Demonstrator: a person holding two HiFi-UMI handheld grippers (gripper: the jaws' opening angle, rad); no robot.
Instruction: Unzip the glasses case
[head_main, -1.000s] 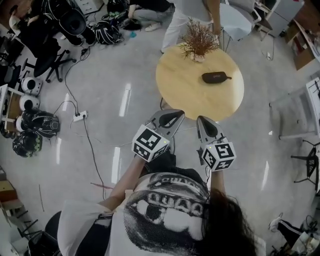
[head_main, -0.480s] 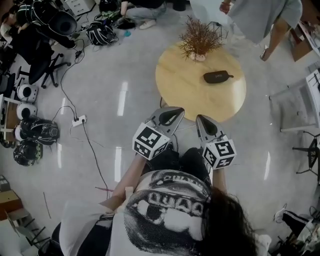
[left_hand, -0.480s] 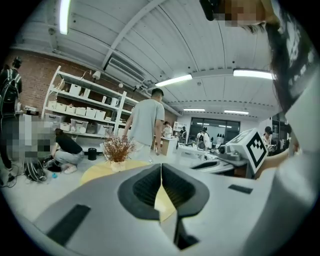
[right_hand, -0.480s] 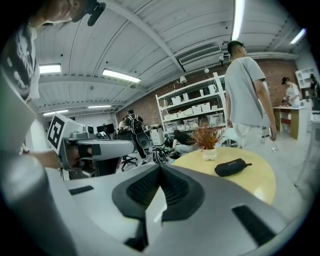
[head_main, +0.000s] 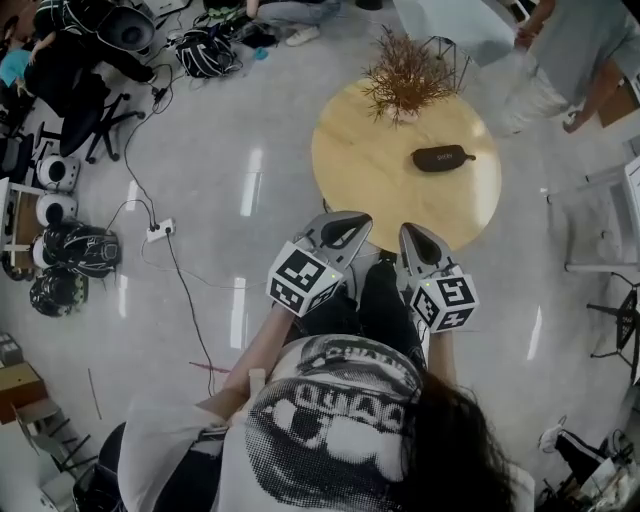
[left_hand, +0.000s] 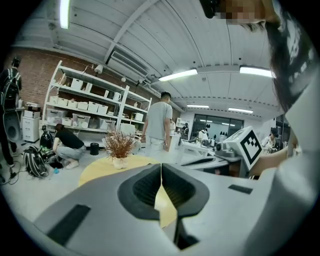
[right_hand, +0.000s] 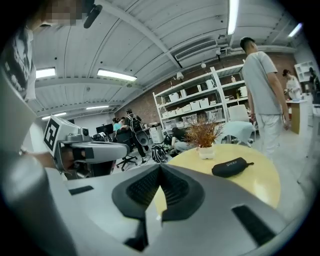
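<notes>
A black zipped glasses case lies on the round yellow table, right of the table's middle; the right gripper view has it too, as the glasses case with its pull tab to the right. My left gripper and right gripper hover side by side at the table's near edge, well short of the case. Both are shut with nothing between the jaws. In the left gripper view the left gripper points at the table; the case is hidden there.
A small pot of dried twigs stands at the table's far edge. One person stands beyond the table at the right, another crouches at the back. Cables, helmets and office chairs lie to the left on the grey floor.
The table and case have come closer as both grippers moved forward toward the table's near edge. The standing person has walked from behind the table to its right.
</notes>
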